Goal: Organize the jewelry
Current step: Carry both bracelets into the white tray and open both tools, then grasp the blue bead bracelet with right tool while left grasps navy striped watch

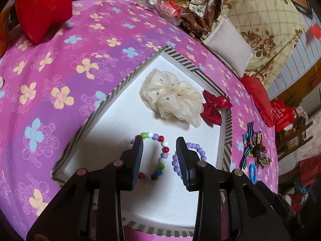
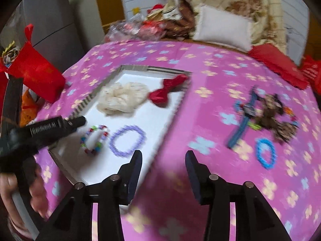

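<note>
A white tray (image 1: 112,132) with a striped rim is seen on the surface, which is covered by a pink flowered cloth (image 1: 60,64). Inside the tray are laid a cream scrunchie (image 1: 172,96), a red bow (image 1: 214,105), a multicoloured bead bracelet (image 1: 162,152) and a purple bead bracelet (image 2: 127,140), the two bracelets just beside each other. The left gripper (image 1: 159,160) is held over the bracelets, its jaws parted and nothing clasped between them. The right gripper (image 2: 163,172) is positioned beside the tray's edge, jaws spread wide and empty. On the cloth, well apart from the tray, a blue ring (image 2: 265,153) and a tangled pile of hair accessories (image 2: 266,114) are found.
</note>
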`<action>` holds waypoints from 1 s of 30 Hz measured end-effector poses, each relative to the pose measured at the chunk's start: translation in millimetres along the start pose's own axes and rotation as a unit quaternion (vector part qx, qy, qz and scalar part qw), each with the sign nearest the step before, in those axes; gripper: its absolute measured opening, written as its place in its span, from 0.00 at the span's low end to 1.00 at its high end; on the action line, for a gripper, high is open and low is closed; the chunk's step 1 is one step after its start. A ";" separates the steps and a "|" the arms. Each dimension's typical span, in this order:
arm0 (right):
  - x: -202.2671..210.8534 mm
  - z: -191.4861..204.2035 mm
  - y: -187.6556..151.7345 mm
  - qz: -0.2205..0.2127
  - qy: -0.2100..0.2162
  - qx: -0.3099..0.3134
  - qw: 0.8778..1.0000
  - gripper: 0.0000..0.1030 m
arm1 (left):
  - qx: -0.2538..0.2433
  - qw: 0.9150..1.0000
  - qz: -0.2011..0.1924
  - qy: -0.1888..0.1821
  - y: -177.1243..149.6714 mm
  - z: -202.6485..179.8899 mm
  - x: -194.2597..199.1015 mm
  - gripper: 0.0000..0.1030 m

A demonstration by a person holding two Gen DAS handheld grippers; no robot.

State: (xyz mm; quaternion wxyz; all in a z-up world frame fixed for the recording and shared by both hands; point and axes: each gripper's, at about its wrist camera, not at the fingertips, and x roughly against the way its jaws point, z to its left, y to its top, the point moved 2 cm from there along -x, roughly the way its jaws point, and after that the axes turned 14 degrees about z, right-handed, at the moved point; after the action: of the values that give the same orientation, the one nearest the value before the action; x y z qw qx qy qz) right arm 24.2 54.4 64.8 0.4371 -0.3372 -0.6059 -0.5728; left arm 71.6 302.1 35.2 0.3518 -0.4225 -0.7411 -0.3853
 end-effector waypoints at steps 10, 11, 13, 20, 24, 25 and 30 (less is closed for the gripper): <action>-10.3 -122.4 -42.3 0.034 -0.056 -0.123 0.990 0.42 | -0.112 0.993 -0.033 -0.012 -49.1 -74.9 16.6 0.46; -13.1 -130.8 -42.0 0.037 -0.056 -0.134 0.989 0.42 | -0.125 0.991 -0.036 -0.017 -55.0 -83.6 16.5 0.47; -20.6 -144.2 -38.2 0.040 -0.061 -0.145 0.987 0.42 | -0.147 0.988 -0.035 -0.024 -63.9 -98.1 14.1 0.47; -46.9 -159.1 -3.0 0.041 -0.093 -0.144 0.984 0.41 | -0.182 0.983 -0.014 -0.024 -75.0 -117.7 -2.0 0.47; -53.8 -173.1 12.0 0.036 -0.107 -0.160 0.981 0.40 | -0.170 0.985 0.003 -0.035 -72.1 -113.8 -9.7 0.47; -55.4 -176.4 13.3 0.037 -0.108 -0.165 0.980 0.37 | -0.164 0.986 0.009 -0.040 -70.8 -112.1 -11.0 0.47; -68.9 -183.2 13.9 0.044 -0.105 -0.163 0.980 0.35 | -0.158 0.986 0.014 -0.040 -69.0 -112.0 -14.3 0.47</action>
State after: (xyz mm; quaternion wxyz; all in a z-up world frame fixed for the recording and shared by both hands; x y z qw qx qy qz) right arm 90.0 -118.8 0.3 0.3352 -0.4882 -0.5317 -0.6054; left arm 37.3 175.9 55.2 0.2556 -0.4981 -0.6784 -0.4757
